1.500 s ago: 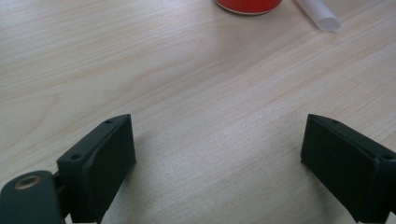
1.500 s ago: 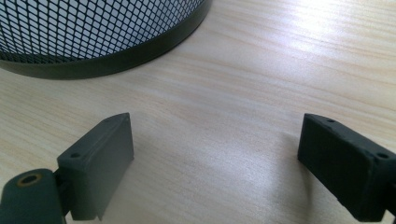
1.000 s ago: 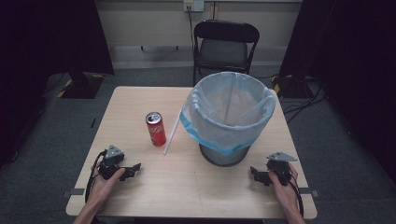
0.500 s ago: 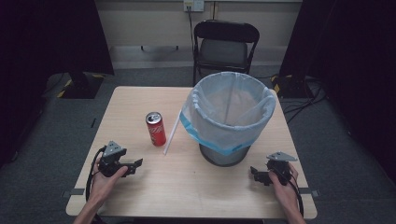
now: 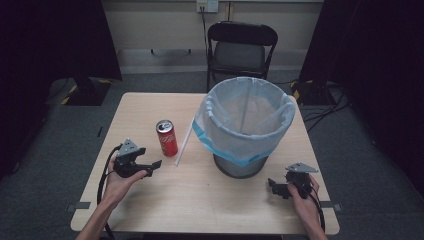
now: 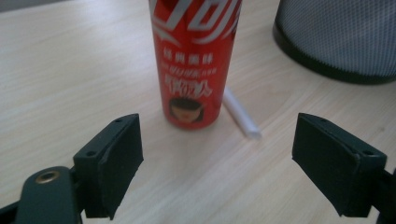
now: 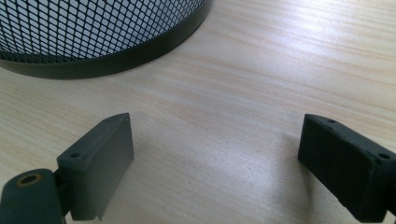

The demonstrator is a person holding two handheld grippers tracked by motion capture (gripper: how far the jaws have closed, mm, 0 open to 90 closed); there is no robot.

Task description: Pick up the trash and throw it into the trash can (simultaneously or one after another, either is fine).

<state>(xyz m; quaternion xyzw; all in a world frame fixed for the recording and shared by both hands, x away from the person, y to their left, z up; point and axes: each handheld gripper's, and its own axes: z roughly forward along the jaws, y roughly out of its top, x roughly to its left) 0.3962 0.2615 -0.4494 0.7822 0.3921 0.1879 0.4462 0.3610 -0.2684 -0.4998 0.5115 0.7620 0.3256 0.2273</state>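
A red soda can (image 5: pixel 167 138) stands upright on the wooden table (image 5: pixel 200 205), left of a mesh waste bin (image 5: pixel 243 125) lined with a pale blue bag. A white straw (image 5: pixel 182 144) lies on the table between can and bin. My left gripper (image 5: pixel 154 165) is open, a short way in front of the can (image 6: pixel 194 60), with nothing between its jaws; the straw (image 6: pixel 240 113) shows just behind the can's base. My right gripper (image 5: pixel 272 186) is open near the table's front right, its jaws empty and pointing toward the bin's black base (image 7: pixel 93 56).
A black folding chair (image 5: pixel 240 50) stands behind the table's far edge. Bare tabletop spreads across the front middle between my hands. Cables lie on the grey floor at the right.
My left gripper has moved forward and a little right, closer to the can. The right gripper has stayed in place.
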